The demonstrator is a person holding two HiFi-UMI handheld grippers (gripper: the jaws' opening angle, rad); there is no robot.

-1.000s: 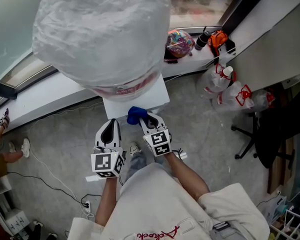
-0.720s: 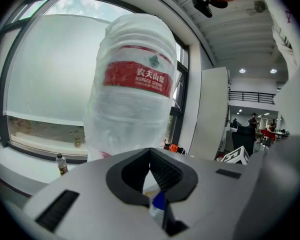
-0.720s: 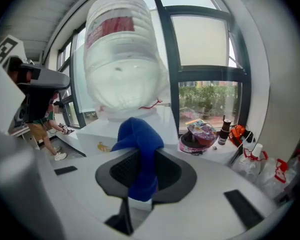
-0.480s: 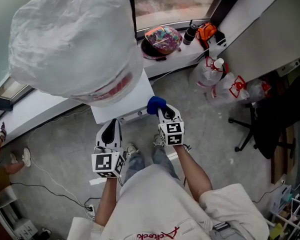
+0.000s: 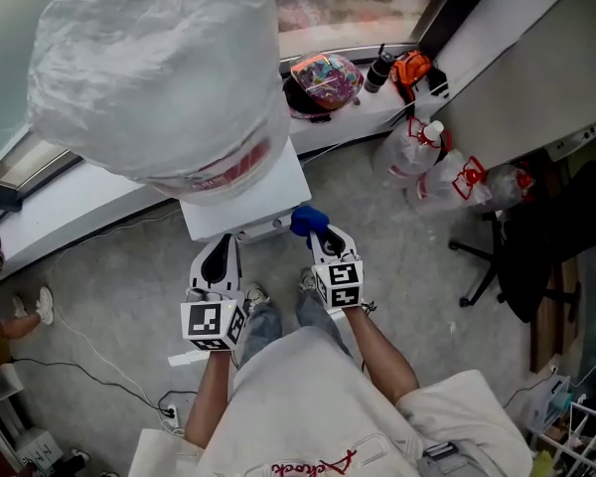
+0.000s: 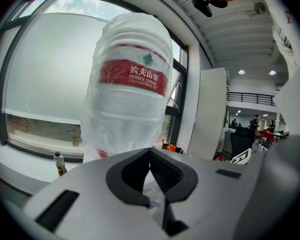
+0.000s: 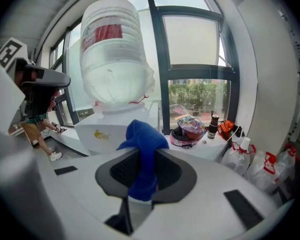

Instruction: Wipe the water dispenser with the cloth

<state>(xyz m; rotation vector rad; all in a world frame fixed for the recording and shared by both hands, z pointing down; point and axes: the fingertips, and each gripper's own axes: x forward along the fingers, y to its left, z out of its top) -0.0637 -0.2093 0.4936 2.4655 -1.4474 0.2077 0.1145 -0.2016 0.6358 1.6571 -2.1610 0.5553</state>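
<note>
**One blue cloth held at the dispenser's corner**

The left tongs (image 5: pixel 219 245) are clenched with nothing between them, low in front of the one white water dispenser (image 5: pixel 250 193). It carries a single large bottle (image 5: pixel 159 78) wrapped in clear plastic. To the right, the right tongs (image 5: pixel 319 237) are clamped on the one blue cloth (image 5: pixel 307 220). The cloth stands up out of the jaws at the dispenser's front right corner; contact with it cannot be made out. Farther right, one colourful helmet (image 5: pixel 323 75) sits on the window ledge (image 5: pixel 382 105).
</note>
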